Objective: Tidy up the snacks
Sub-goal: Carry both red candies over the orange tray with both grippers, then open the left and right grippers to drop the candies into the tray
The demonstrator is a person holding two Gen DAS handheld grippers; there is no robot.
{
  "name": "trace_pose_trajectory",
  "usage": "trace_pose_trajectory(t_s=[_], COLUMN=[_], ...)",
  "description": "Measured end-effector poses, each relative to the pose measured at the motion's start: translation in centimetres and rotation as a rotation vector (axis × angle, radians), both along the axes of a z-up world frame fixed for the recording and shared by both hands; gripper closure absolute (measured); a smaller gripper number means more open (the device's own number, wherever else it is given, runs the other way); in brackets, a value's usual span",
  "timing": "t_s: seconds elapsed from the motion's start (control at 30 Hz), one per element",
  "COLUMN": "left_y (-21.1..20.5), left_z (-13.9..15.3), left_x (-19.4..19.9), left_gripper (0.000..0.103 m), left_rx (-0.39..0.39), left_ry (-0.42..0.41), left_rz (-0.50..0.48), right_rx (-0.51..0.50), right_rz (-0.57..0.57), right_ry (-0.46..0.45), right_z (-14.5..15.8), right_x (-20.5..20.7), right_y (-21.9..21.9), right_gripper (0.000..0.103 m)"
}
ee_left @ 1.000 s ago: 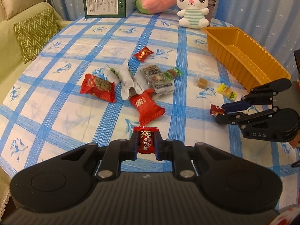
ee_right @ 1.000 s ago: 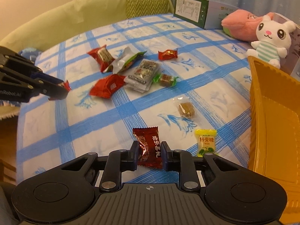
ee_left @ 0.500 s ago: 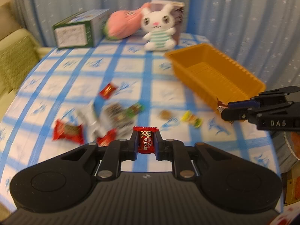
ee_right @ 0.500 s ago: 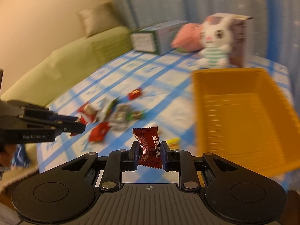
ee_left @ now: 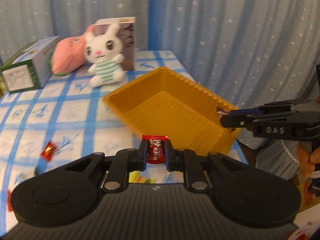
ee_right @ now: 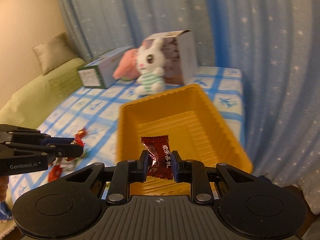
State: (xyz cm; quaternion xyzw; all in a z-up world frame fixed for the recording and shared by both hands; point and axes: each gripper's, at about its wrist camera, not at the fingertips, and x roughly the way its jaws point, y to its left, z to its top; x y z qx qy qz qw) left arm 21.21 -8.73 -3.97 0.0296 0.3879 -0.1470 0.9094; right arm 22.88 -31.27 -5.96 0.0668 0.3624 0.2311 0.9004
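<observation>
Left gripper (ee_left: 156, 153) clamped on a bright red candy (ee_left: 156, 151), wrapper upright between the pads, held just short of the near corner of the orange tray (ee_left: 152, 108). Right gripper (ee_right: 159, 165) clamped on a dark brown candy (ee_right: 159, 157), wrapper tilted slightly, seen against the tray's (ee_right: 226, 128) ribbed floor in the right wrist view (whether directly over the tray or short of its near wall cannot be told). Tray empty as far as visible, set near the right edge of the blue-checked tablecloth (ee_left: 66, 118). Remaining loose snacks on the cloth to the left: one small red candy (ee_left: 48, 151), others blurred. White plush rabbit (ee_left: 105, 55), pink plush (ee_left: 69, 58) and green-edged box (ee_left: 27, 68) along the far edge, well apart from the tray. Star-print blue curtain (ee_left: 230, 30) behind. Fingers of a hand (ee_left: 309, 158) visible at the right gripper's handle.
</observation>
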Motion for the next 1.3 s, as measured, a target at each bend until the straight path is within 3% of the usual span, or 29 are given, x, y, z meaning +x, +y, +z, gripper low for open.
trace_pose_trajectory(t_s=[0.33,0.7,1.3], left_y=[-4.9,-6.7,-5.3], left_z=[-3.0,-5.3,-4.6], left_x=[4.7,7.3,7.4], left_gripper=[0.087,0.086,0.085], left_rx=[0.039,0.069,0.043], left_ry=[0.041,0.088,0.081], left_rz=[-0.061,-0.065,-0.048], right_rx=[0.002,0.016,0.006], right_rz=[-0.095,-0.126,-0.125], right_ry=[0.039,0.075,0.086], right_z=[-1.6,-2.8,-3.5], right_x=[2.8,4.3,5.2], right_y=[-2.6,-2.9,-2.4], right_gripper=[0.079,0.079,0.078])
